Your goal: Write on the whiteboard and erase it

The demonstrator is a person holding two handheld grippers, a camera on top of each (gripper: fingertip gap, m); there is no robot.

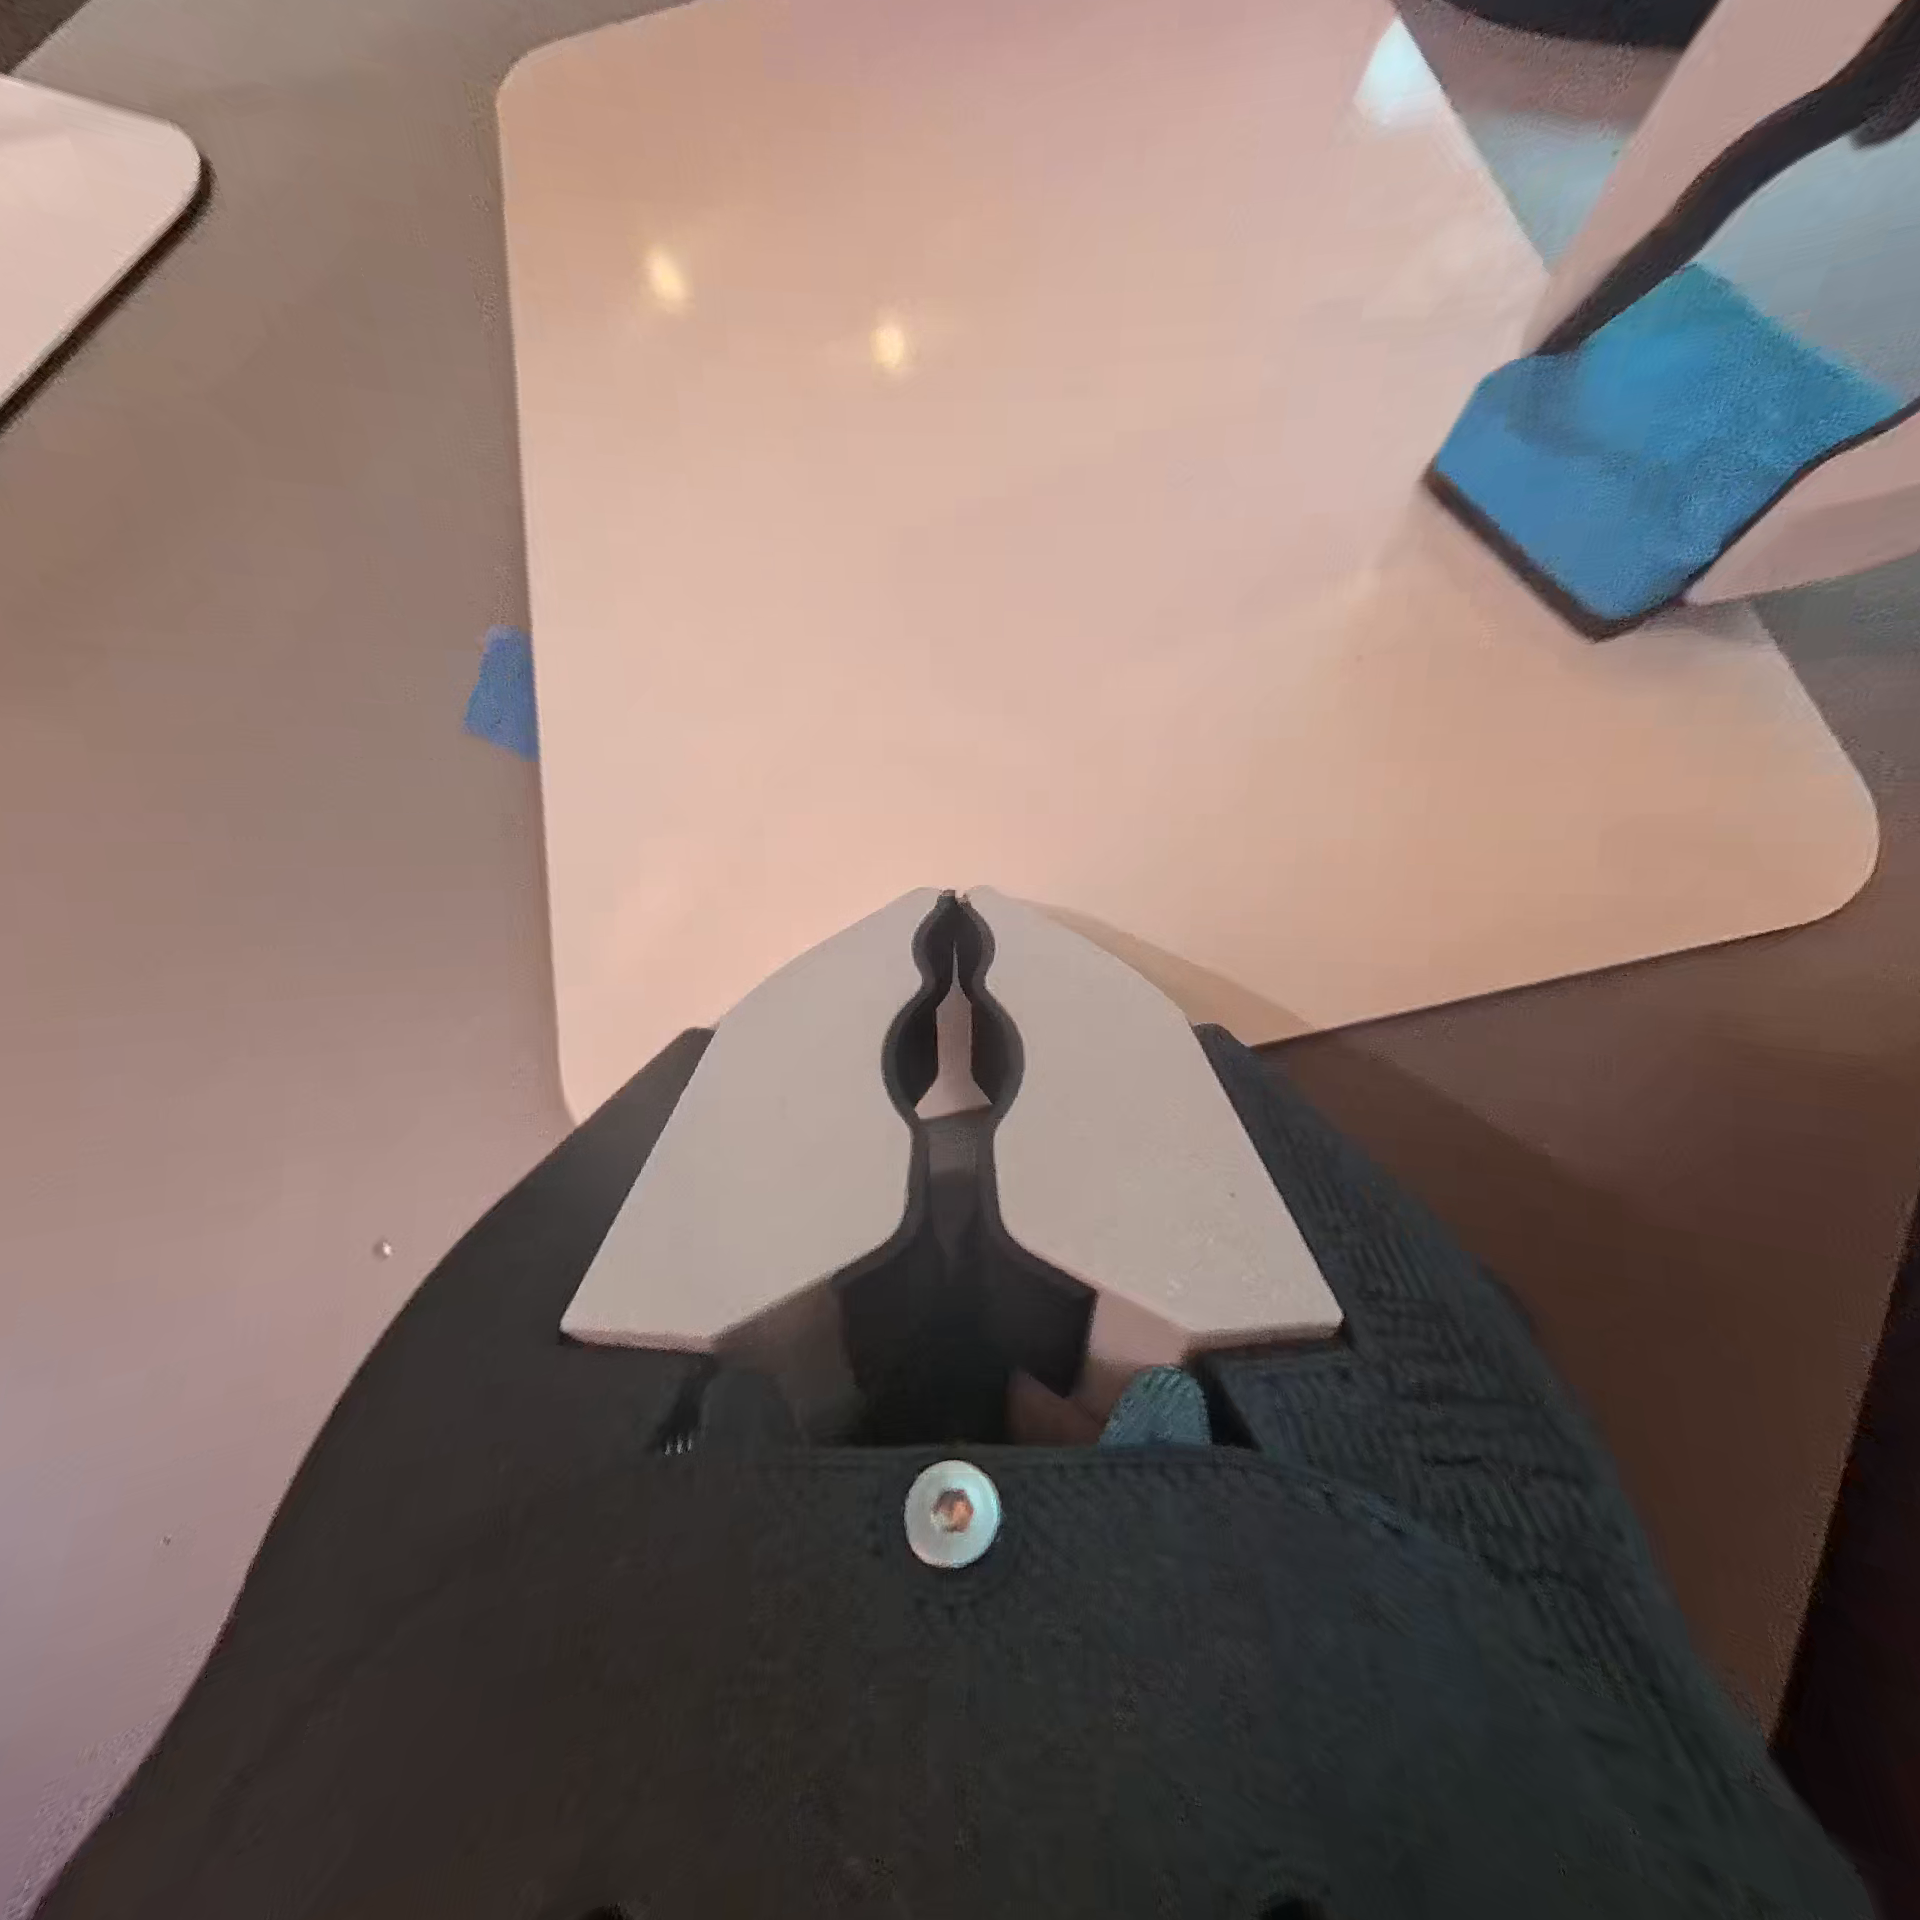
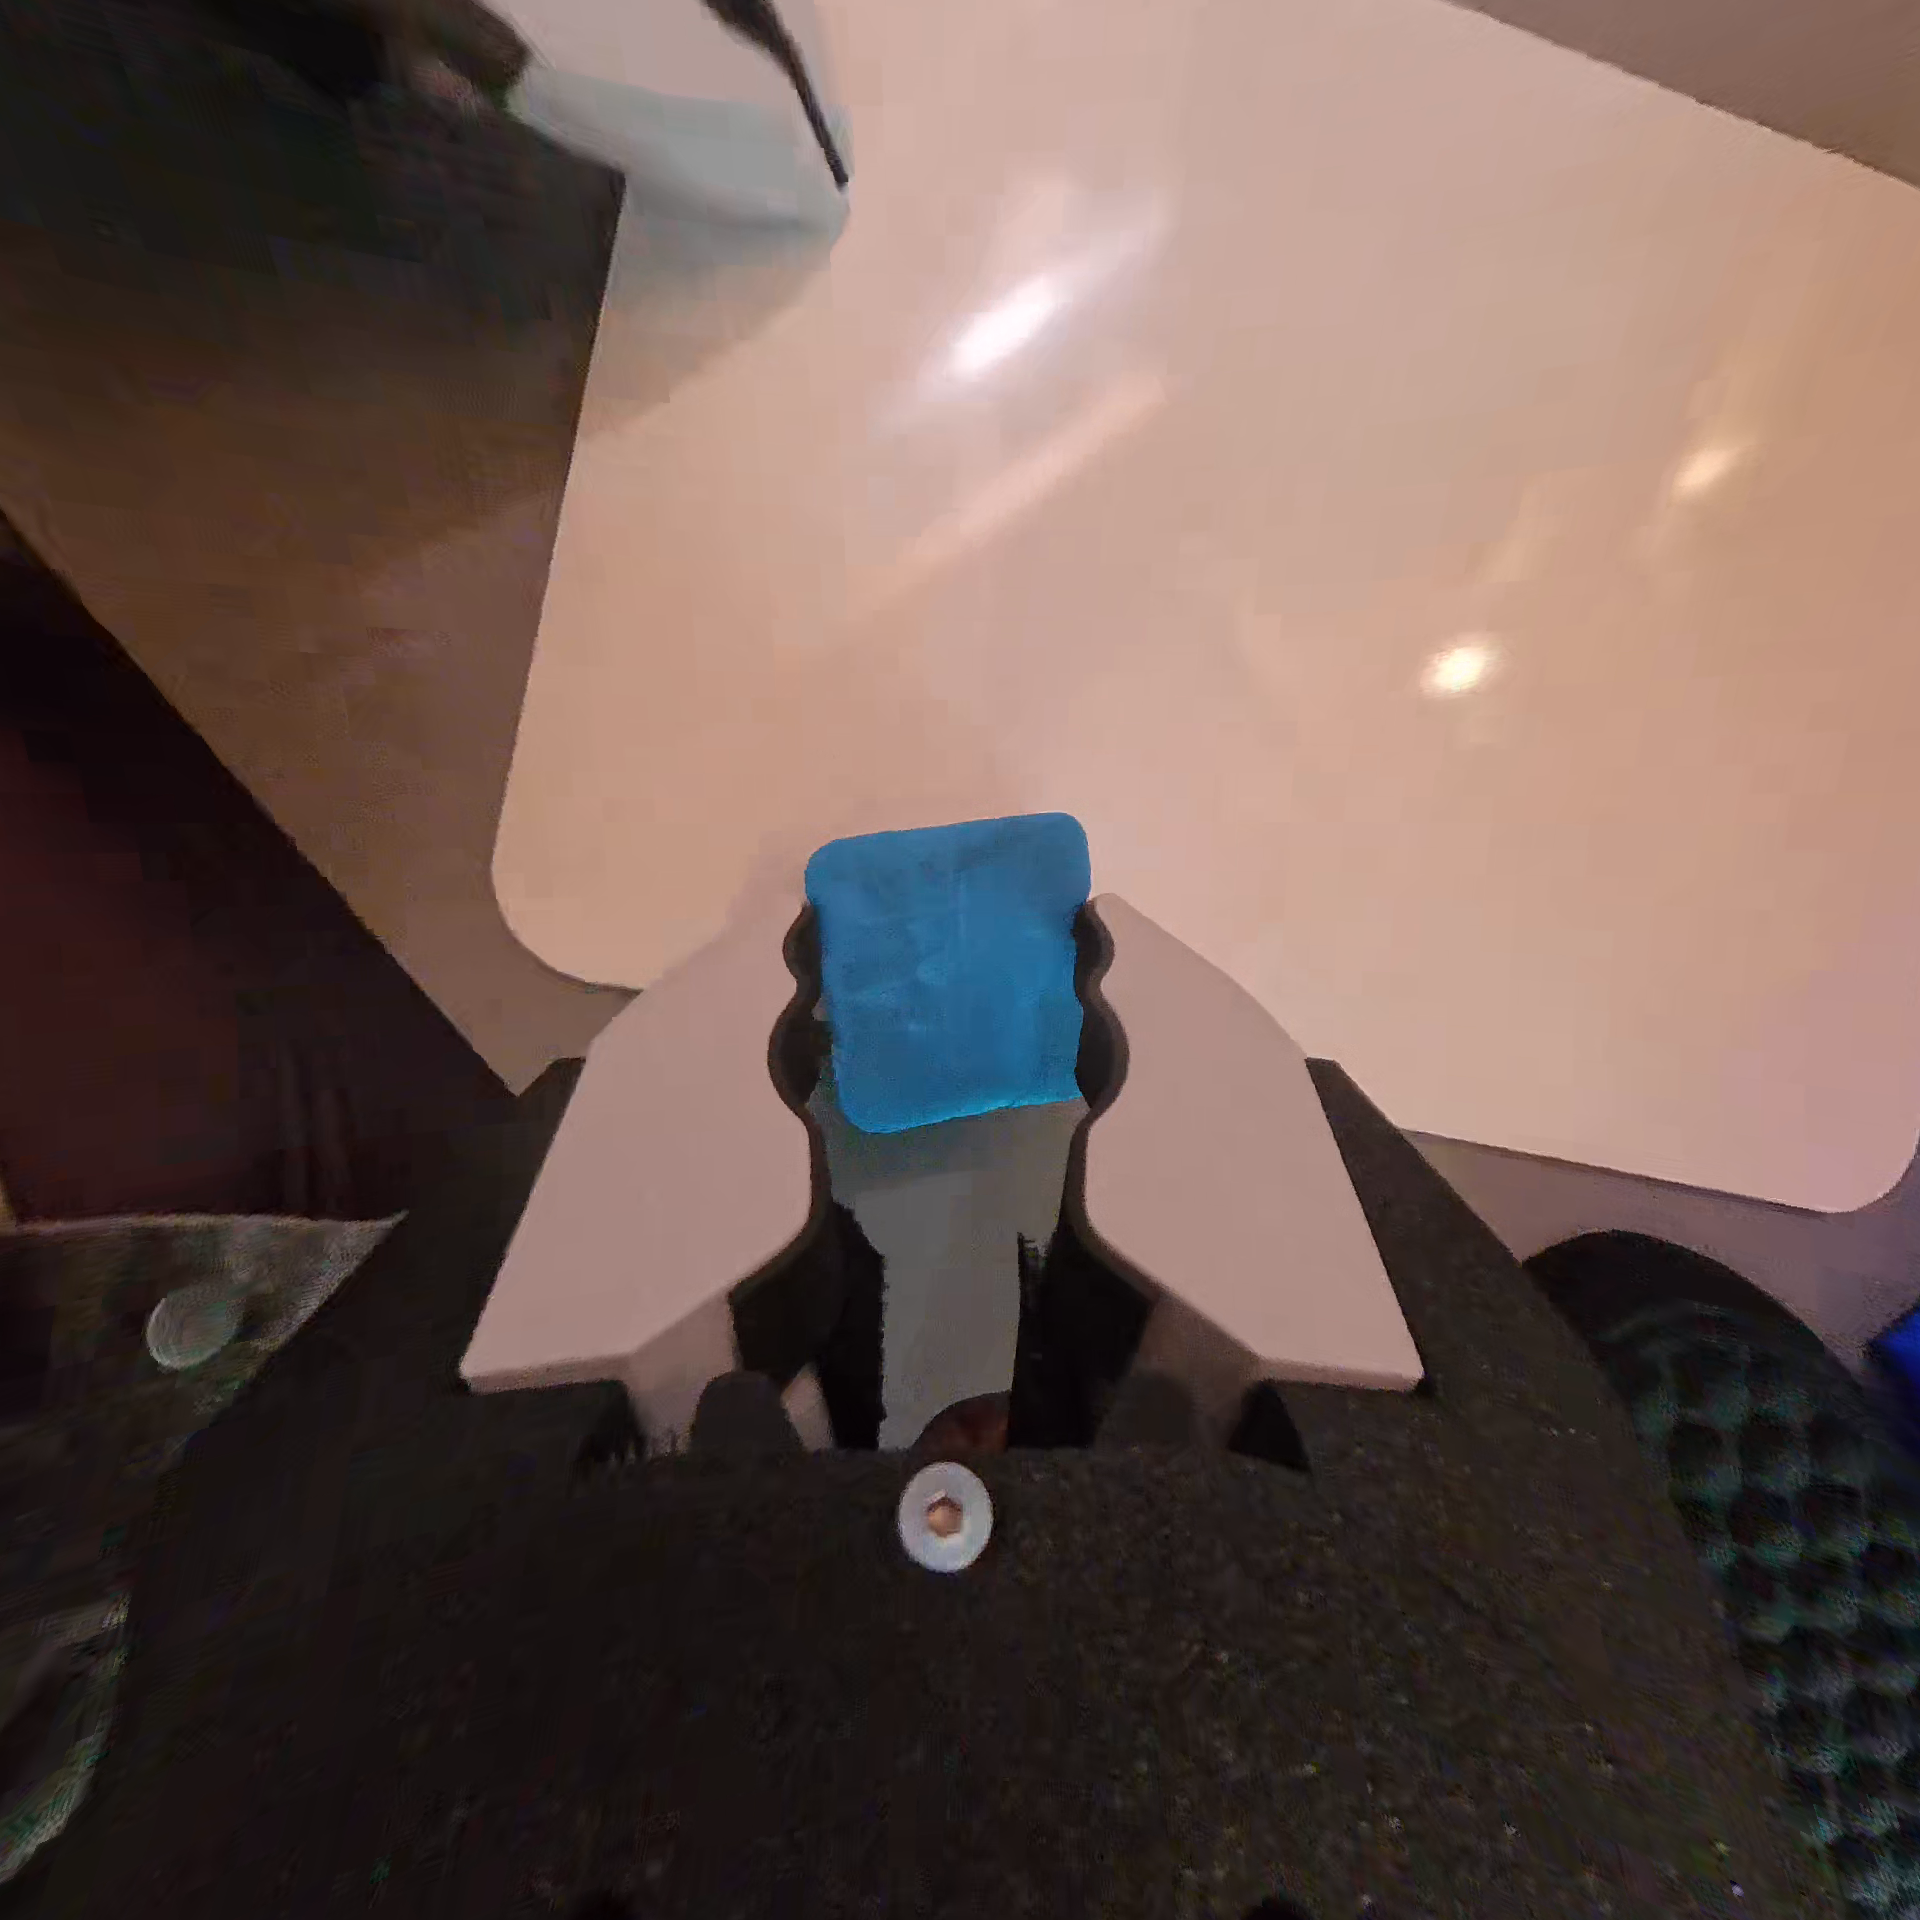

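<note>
Whiteboard point(image 1: 1039, 520) lies blank; right gripper point(image 2: 948, 987) clamps a blue eraser point(image 2: 948, 977), left gripper point(image 1: 956, 896) closed, empty.

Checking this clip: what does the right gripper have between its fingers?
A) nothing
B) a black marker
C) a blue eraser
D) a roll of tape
C: the right gripper has its fingers closed against both sides of a blue eraser, held over the whiteboard.
</note>
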